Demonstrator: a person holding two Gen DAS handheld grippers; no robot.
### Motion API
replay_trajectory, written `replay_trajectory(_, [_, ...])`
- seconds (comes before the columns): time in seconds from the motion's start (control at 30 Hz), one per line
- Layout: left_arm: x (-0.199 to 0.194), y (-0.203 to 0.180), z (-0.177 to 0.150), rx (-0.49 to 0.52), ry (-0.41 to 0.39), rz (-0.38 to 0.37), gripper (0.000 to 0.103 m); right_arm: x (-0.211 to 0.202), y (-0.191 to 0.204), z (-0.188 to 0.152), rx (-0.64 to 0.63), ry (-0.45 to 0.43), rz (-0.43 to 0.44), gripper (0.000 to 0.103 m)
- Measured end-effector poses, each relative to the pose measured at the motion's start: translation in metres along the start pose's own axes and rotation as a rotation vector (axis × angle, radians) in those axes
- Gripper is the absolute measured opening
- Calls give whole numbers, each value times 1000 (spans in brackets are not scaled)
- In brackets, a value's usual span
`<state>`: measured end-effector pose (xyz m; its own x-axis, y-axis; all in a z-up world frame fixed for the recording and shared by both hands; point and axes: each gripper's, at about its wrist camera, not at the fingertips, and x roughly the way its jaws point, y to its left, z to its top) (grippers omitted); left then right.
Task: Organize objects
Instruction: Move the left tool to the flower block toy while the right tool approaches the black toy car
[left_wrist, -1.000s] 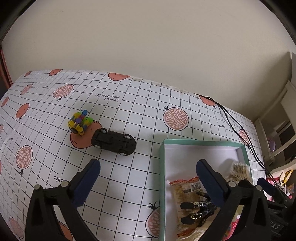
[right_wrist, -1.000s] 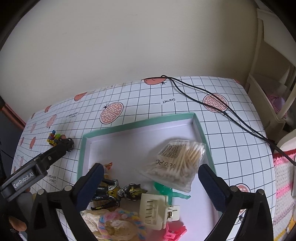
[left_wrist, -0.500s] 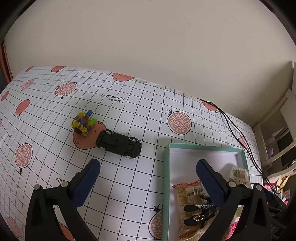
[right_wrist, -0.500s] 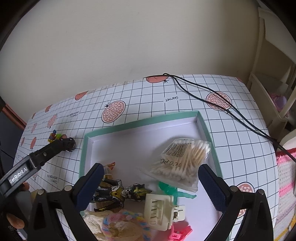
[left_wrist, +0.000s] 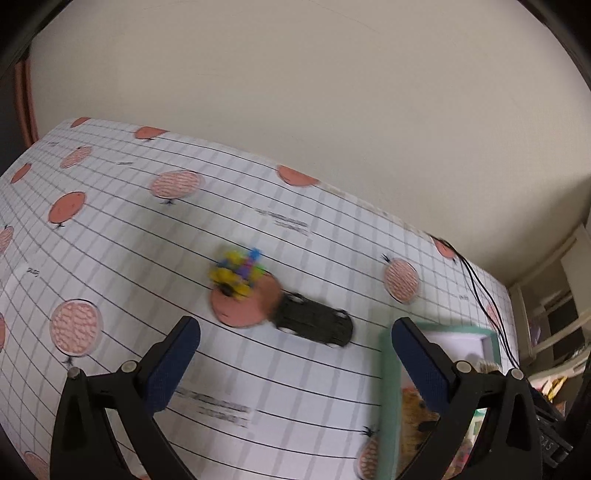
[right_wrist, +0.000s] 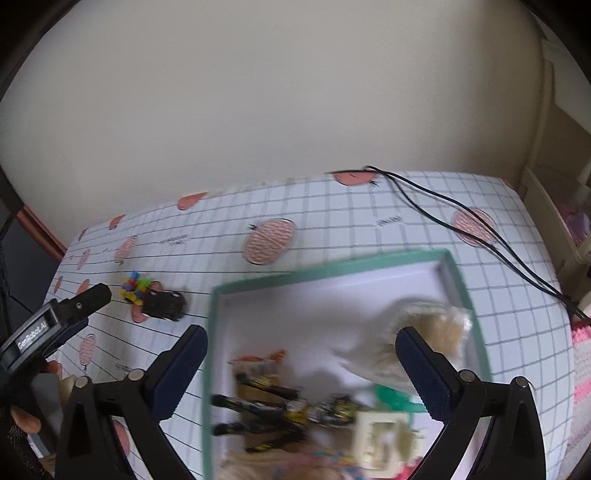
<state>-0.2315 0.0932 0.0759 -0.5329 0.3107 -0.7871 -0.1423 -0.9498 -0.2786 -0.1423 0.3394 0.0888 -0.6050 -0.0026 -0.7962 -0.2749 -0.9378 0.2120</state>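
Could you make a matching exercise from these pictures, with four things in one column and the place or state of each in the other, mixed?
Things:
1. black toy car
2. bag of cotton swabs
3. black cable
4. left gripper

Places or states:
A. inside the green-rimmed box
B. on the tablecloth, beside the colourful block toy
C. open, holding nothing
D. along the table's far right part

Pairs: 1-B, 2-A, 3-D, 4-C

Black toy car (left_wrist: 313, 325) beside block toy (left_wrist: 236, 272)
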Motion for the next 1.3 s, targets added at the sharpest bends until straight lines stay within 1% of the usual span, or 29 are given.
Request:
replay_trajectory(0.1, [-7, 23, 6, -30, -28, 4, 103, 2, 16, 1, -17, -17, 30, 103])
replay_trajectory(0.3, [-13, 61, 16, -87, -60, 15, 103, 8, 61, -3, -107, -51, 72, 103])
replay_trajectory(0.4, [-14, 73, 19, -97, -63, 22, 103, 16, 82, -5, -142, -48, 81, 103])
replay_trajectory(0.5, [-10, 80, 23, -94, -62, 26, 103, 28, 97, -7, -164, -22, 88, 103])
replay_trajectory(0.73, [6, 82, 31, -63, -47, 25, 103, 54, 127, -2, -238, 33, 80, 103])
replay_trajectory(0.8, [13, 81, 33, -49, -41, 2, 103, 63, 136, -1, -267, 52, 67, 103])
replay_trajectory(0.87, [20, 80, 35, -46, -15, -14, 103, 69, 145, -1, -309, 58, 55, 102])
replay_trajectory(1.0, [34, 77, 38, -36, 13, -14, 103, 82, 159, 1, -365, 69, 46, 102])
replay_trajectory(1.1, [47, 75, 39, -39, 26, 6, 103, 93, 166, 4, -388, 84, 38, 101])
replay_trajectory(1.2, [55, 73, 39, -39, 26, -1, 103, 101, 169, 4, -399, 99, 32, 100])
replay_trajectory(1.3, [61, 66, 40, -14, 30, -24, 103, 110, 168, 4, -385, 115, 28, 100])
